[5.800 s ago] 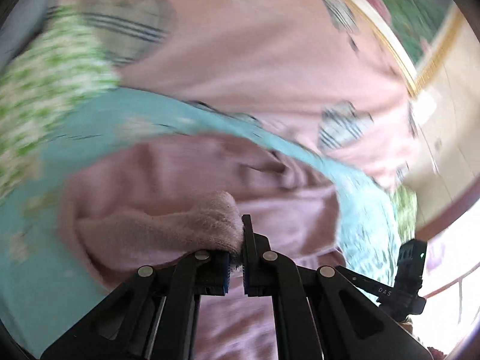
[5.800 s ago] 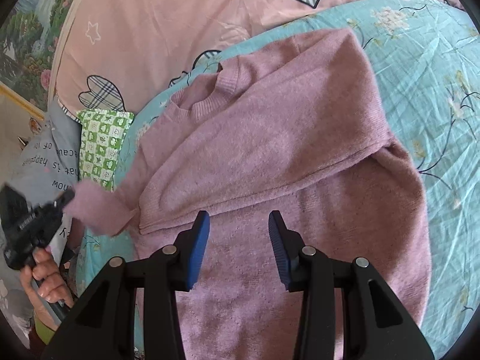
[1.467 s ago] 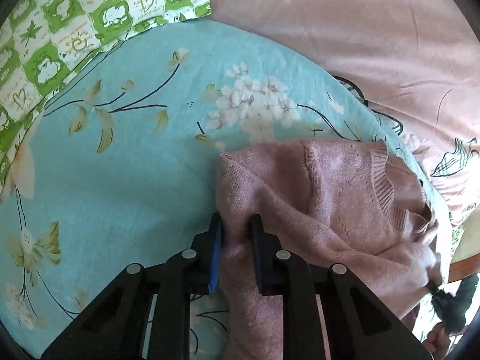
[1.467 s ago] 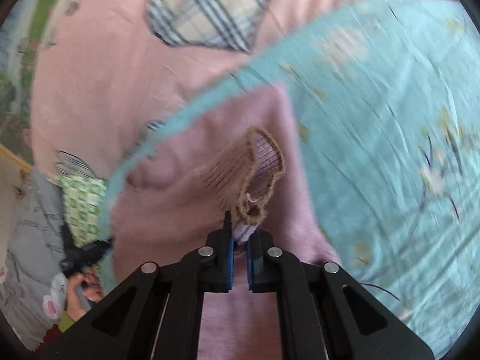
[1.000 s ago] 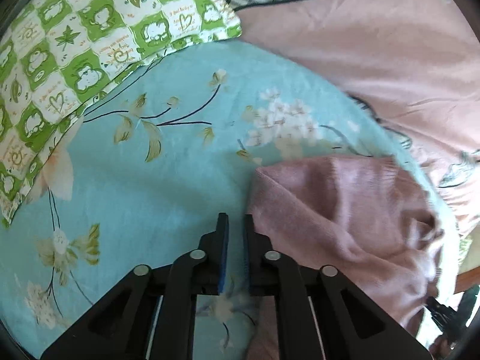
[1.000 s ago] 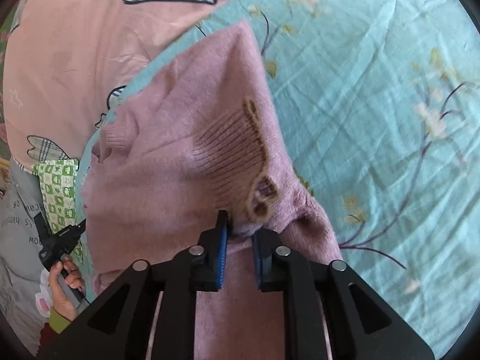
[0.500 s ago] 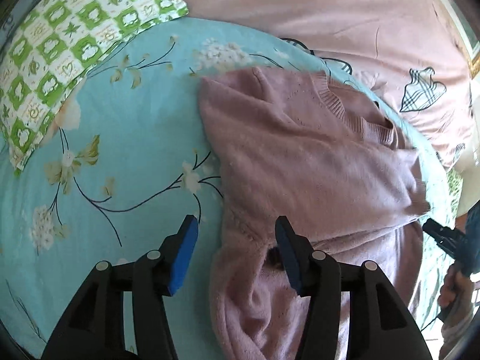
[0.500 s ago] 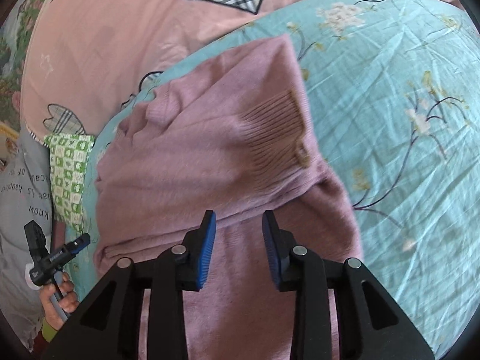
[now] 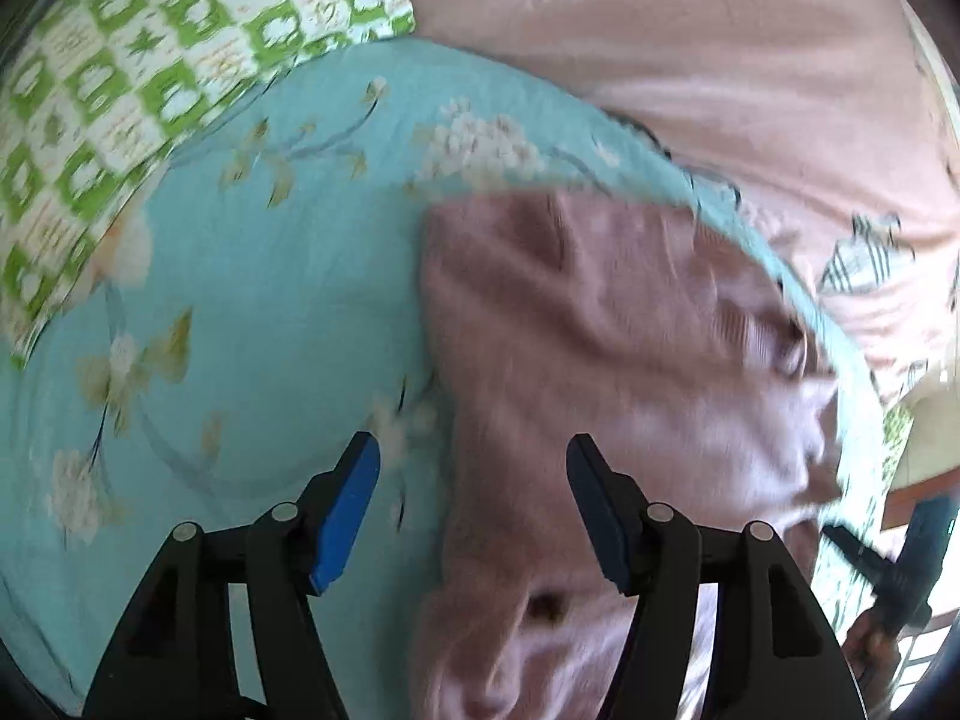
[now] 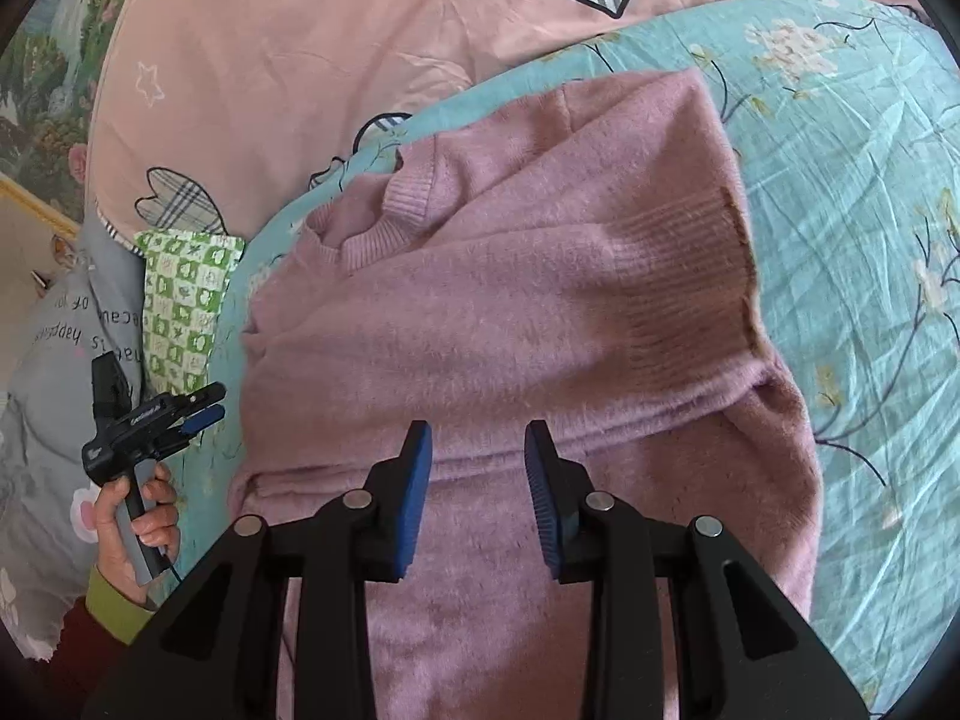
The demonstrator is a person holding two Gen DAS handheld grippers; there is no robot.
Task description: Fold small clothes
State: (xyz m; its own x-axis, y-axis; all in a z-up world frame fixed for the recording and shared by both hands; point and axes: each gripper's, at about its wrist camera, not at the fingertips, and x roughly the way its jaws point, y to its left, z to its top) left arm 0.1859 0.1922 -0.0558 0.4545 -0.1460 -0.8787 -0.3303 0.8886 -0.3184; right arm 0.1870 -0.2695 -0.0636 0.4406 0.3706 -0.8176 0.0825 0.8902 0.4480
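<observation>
A pink knit sweater (image 10: 510,312) lies on the teal floral sheet (image 10: 870,210) with both sleeves folded across its chest; the ribbed cuff (image 10: 690,276) of the top sleeve lies at the right. My right gripper (image 10: 477,480) is open and empty, just above the sweater's lower body. My left gripper (image 9: 474,498) is open and empty over the sweater's (image 9: 600,348) left edge; this view is blurred. The left gripper also shows in the right wrist view (image 10: 207,405), held in a hand left of the sweater.
A pink quilt with plaid patches (image 10: 336,42) lies behind the sheet. A green checked pillow (image 9: 120,78) and a grey printed cloth (image 10: 54,324) lie at the left. The right gripper shows at the left wrist view's right edge (image 9: 888,564).
Both grippers let go of the sleeves, opened and drew back. In the last half second the left gripper swung leftward and opened wider; the right one opened wider and backed off slightly.
</observation>
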